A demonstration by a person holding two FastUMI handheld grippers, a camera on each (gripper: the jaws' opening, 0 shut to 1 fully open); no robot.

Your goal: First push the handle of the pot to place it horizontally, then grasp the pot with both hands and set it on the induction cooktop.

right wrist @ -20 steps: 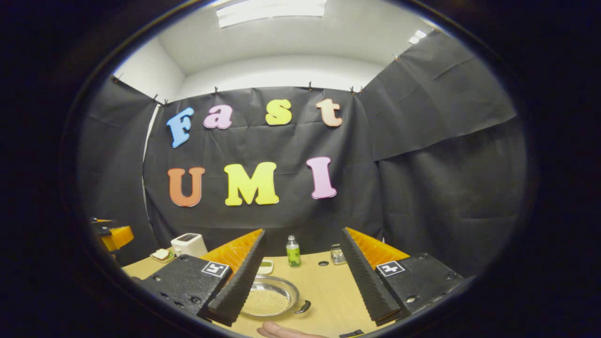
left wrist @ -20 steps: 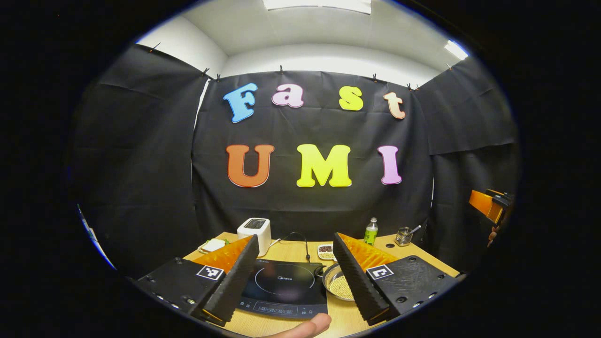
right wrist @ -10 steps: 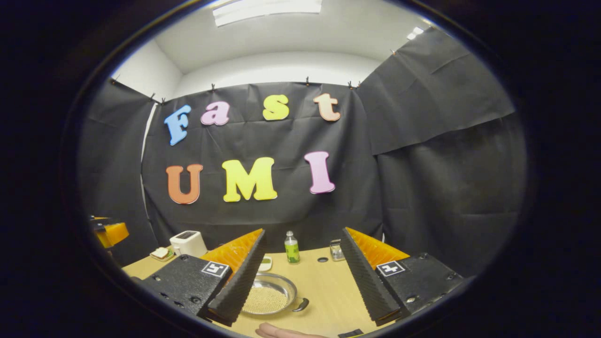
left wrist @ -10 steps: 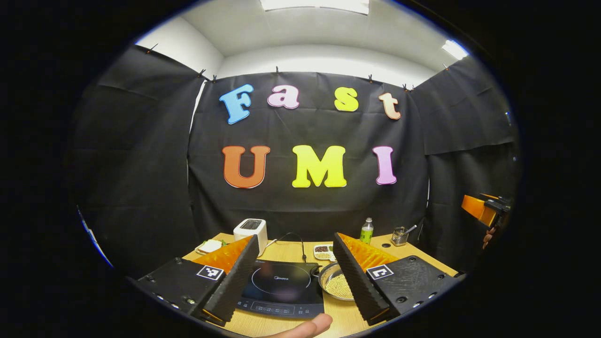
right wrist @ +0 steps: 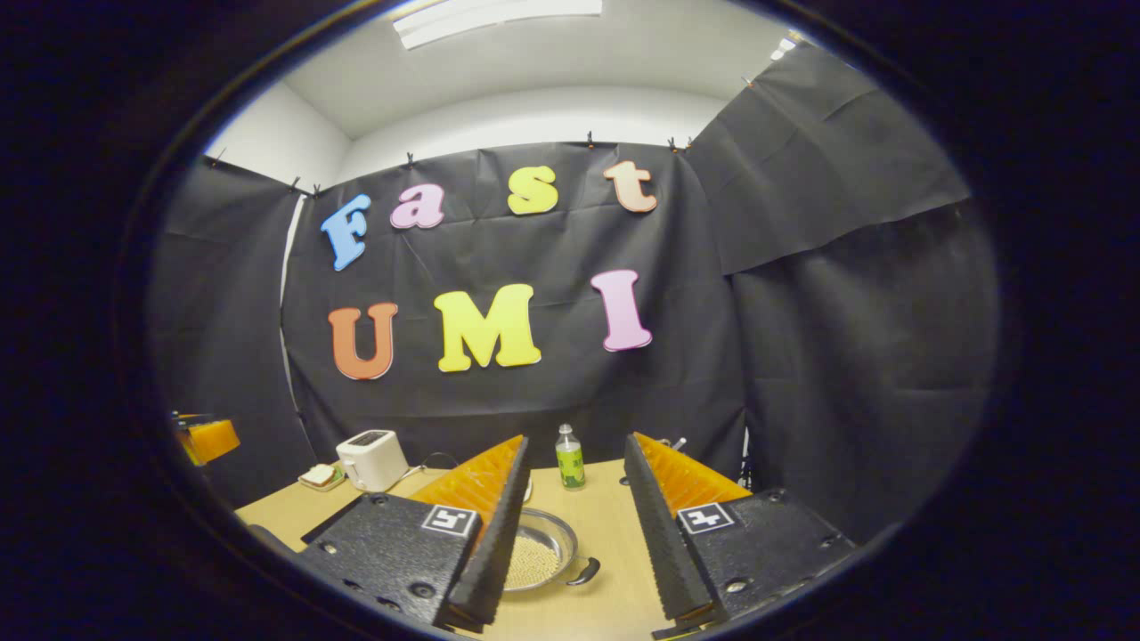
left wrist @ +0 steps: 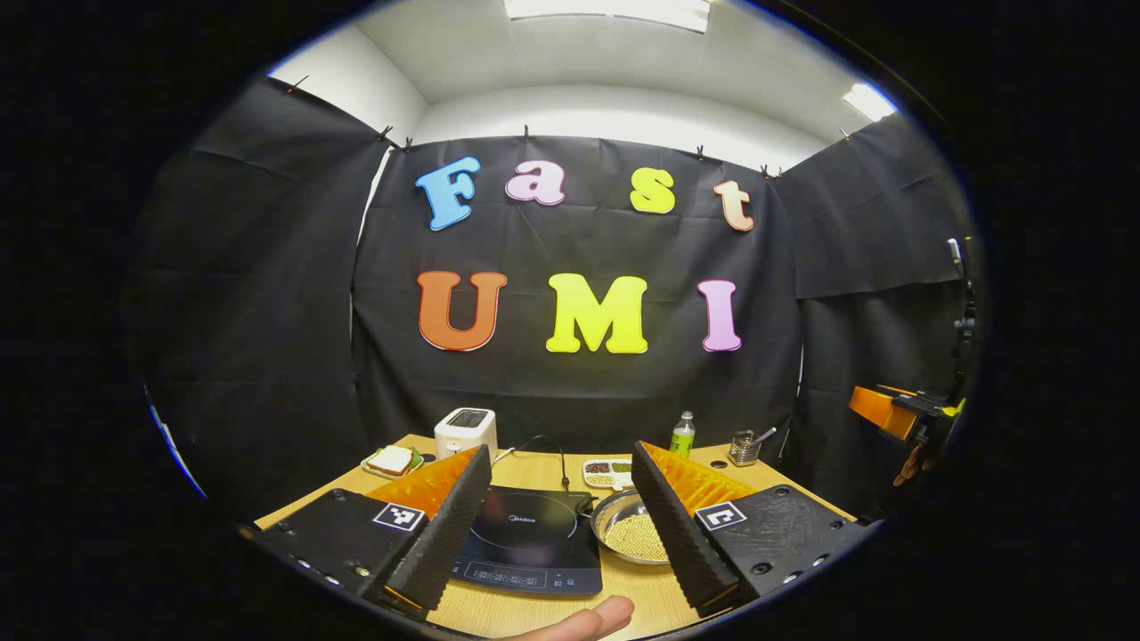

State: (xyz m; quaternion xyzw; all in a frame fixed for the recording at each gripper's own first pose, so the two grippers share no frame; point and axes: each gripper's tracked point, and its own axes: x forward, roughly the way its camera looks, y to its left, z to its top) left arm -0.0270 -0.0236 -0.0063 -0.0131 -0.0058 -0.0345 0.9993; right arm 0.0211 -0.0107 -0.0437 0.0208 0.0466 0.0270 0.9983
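I judge I'm at the first step: the handle (right wrist: 583, 572) hasn't been pushed level yet. Both sets of tongs hang above the table (right wrist: 606, 525), gaping and holding nothing; the right tongs (right wrist: 570, 534) are open a bit less wide than the left tongs (left wrist: 561, 525). The pot (right wrist: 539, 559) sits ahead of and below my right tongs, partly behind their left finger, and just right of the cooktop (left wrist: 530, 539) between my left fingers. Next I need to lower the right tongs beside that short dark handle and nudge it. The pot is a shallow steel bowl holding pale beads.
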